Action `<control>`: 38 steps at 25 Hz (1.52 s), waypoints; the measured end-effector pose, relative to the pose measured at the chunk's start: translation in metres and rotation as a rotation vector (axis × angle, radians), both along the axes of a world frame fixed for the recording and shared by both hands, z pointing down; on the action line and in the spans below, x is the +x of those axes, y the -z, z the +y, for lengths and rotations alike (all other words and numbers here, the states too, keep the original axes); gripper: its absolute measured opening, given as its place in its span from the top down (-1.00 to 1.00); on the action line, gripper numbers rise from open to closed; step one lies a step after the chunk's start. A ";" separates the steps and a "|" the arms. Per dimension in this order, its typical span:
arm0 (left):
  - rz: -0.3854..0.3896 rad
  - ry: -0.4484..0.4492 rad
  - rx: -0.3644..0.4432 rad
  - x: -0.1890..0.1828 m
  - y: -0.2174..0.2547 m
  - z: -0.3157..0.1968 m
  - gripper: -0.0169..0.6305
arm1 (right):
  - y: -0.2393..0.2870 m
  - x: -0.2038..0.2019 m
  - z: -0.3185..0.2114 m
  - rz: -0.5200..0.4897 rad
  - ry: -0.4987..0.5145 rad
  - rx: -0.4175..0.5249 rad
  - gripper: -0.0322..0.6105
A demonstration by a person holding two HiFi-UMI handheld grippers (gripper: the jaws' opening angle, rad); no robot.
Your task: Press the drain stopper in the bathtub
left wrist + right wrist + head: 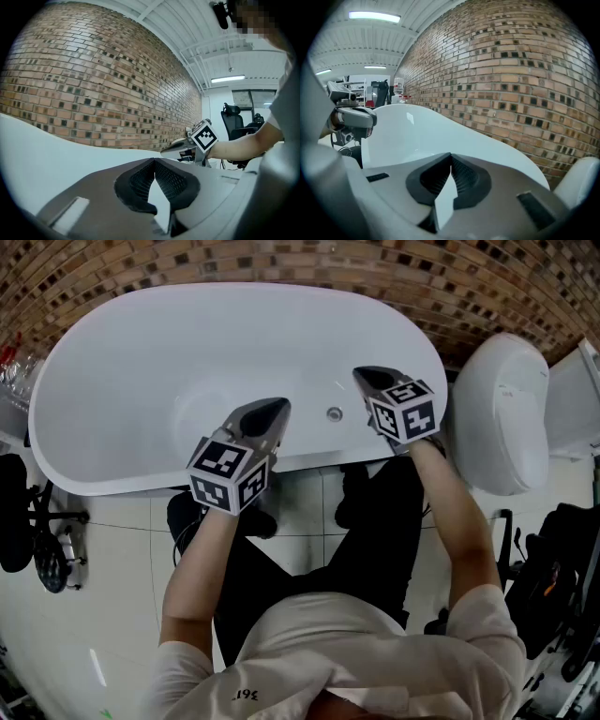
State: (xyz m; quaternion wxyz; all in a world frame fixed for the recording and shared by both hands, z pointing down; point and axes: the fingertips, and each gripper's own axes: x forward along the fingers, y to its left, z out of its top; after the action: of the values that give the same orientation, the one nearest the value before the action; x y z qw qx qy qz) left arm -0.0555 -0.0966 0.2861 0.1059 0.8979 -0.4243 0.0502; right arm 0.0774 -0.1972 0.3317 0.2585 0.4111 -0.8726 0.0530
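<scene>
White oval bathtub (141,399) along the brick wall (281,263) — small round drain stopper (335,413) on its near side.

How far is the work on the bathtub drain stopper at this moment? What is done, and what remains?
Done: nothing visible yet; both claws hover over the near rim of the bathtub. In hand: the left claw and right claw are shut and empty, either side of a small round metal fitting, probably the stopper. Left: lower one claw onto it and press.
</scene>
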 end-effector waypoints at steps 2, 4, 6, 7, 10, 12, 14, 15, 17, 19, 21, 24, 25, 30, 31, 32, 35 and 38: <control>-0.005 -0.007 0.009 0.003 0.003 -0.005 0.93 | -0.001 -0.004 -0.006 0.010 0.010 0.000 0.85; -0.009 -0.015 0.015 0.006 0.005 -0.011 0.93 | -0.001 -0.006 -0.013 0.022 0.016 0.000 0.85; -0.015 -0.022 0.015 0.009 0.005 -0.017 0.93 | -0.002 -0.008 -0.021 0.034 0.018 -0.002 0.85; -0.019 -0.024 0.013 0.009 0.005 -0.020 0.93 | -0.003 -0.010 -0.024 0.039 0.018 -0.004 0.85; -0.029 -0.028 0.000 0.011 -0.001 -0.029 0.93 | -0.008 -0.014 -0.034 0.055 0.024 -0.013 0.85; -0.037 -0.030 -0.008 0.012 -0.006 -0.034 0.93 | -0.012 -0.017 -0.041 0.058 0.029 -0.018 0.85; -0.046 -0.030 -0.018 0.014 -0.012 -0.040 0.93 | -0.016 -0.019 -0.047 0.058 0.032 -0.025 0.85; -0.049 -0.031 -0.024 0.015 -0.014 -0.043 0.93 | -0.019 -0.020 -0.051 0.061 0.033 -0.030 0.85; -0.052 -0.034 -0.035 0.017 -0.019 -0.048 0.93 | -0.027 -0.021 -0.057 0.068 0.036 -0.041 0.85; -0.054 -0.037 -0.044 0.018 -0.022 -0.053 0.93 | -0.035 -0.022 -0.062 0.074 0.037 -0.056 0.85; -0.057 -0.039 -0.053 0.019 -0.026 -0.059 0.93 | -0.044 -0.023 -0.069 0.079 0.036 -0.072 0.85; -0.059 -0.038 -0.067 0.019 -0.034 -0.068 0.93 | -0.057 -0.028 -0.079 0.082 0.041 -0.097 0.85; -0.060 -0.038 -0.075 0.019 -0.038 -0.071 0.93 | -0.063 -0.029 -0.082 0.083 0.042 -0.106 0.85; -0.067 -0.043 -0.119 0.018 -0.061 -0.080 0.93 | -0.092 -0.037 -0.093 0.098 0.050 -0.149 0.85; -0.068 -0.042 -0.127 0.017 -0.065 -0.082 0.93 | -0.097 -0.038 -0.095 0.100 0.049 -0.158 0.85; -0.068 -0.041 -0.134 0.017 -0.068 -0.084 0.93 | -0.102 -0.039 -0.097 0.102 0.047 -0.167 0.85; -0.070 -0.039 -0.155 0.018 -0.078 -0.090 0.93 | -0.118 -0.037 -0.102 0.110 0.042 -0.193 0.85; -0.079 -0.044 -0.171 0.022 -0.085 -0.096 0.93 | -0.131 -0.037 -0.107 0.115 0.045 -0.213 0.85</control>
State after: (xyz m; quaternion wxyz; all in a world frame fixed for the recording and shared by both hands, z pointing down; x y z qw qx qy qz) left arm -0.0335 -0.1927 0.3709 0.1644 0.8920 -0.4024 0.1239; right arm 0.0407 -0.3046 0.4627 0.3514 0.3639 -0.8548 0.1160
